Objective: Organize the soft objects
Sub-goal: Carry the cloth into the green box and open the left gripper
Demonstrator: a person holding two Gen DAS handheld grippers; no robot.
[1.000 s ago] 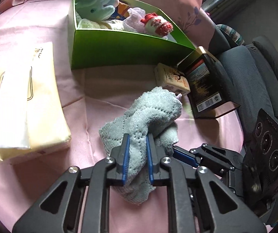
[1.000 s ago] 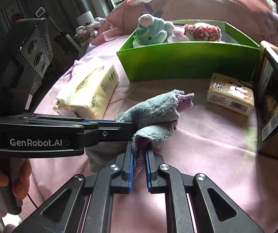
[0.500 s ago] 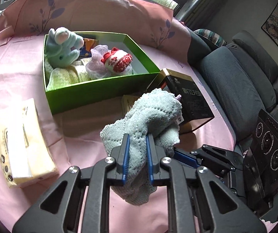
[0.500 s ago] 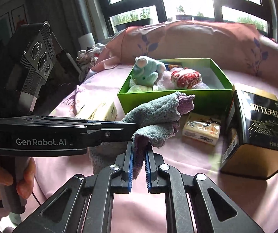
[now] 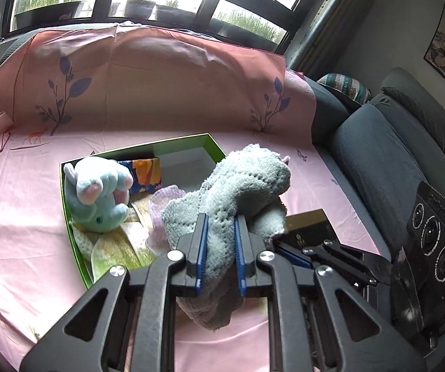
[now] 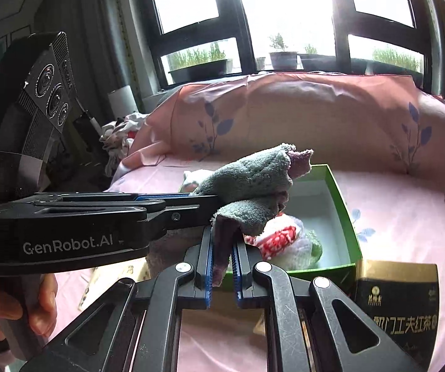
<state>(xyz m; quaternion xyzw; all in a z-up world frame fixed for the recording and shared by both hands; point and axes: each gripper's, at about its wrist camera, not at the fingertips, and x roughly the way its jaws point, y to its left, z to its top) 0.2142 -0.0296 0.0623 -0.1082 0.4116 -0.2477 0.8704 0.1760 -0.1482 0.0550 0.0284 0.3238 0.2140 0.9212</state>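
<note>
Both grippers are shut on one grey-green towel (image 5: 241, 186), held in the air above the open green box (image 5: 188, 142). My left gripper (image 5: 219, 226) clamps one fold of it. My right gripper (image 6: 222, 248) clamps a purple-backed edge of the towel (image 6: 250, 179); the left gripper's arm crosses this view from the left. In the box (image 6: 343, 207) lie a light blue plush elephant (image 5: 98, 192), a red-and-white soft toy (image 6: 278, 238), a pale pink cloth (image 5: 163, 198) and an orange patterned item (image 5: 145, 173). The towel hides part of the box.
A black and gold tea tin (image 6: 399, 297) stands just right of the box. The pink floral cloth (image 5: 20, 217) covers the table and the sofa back behind it. A grey sofa (image 5: 393, 161) is at the right. Potted plants line the window sill.
Both grippers have lifted the towel off the table and carried it up and forward over the green box. The tissue pack and the small soap box have dropped out of view.
</note>
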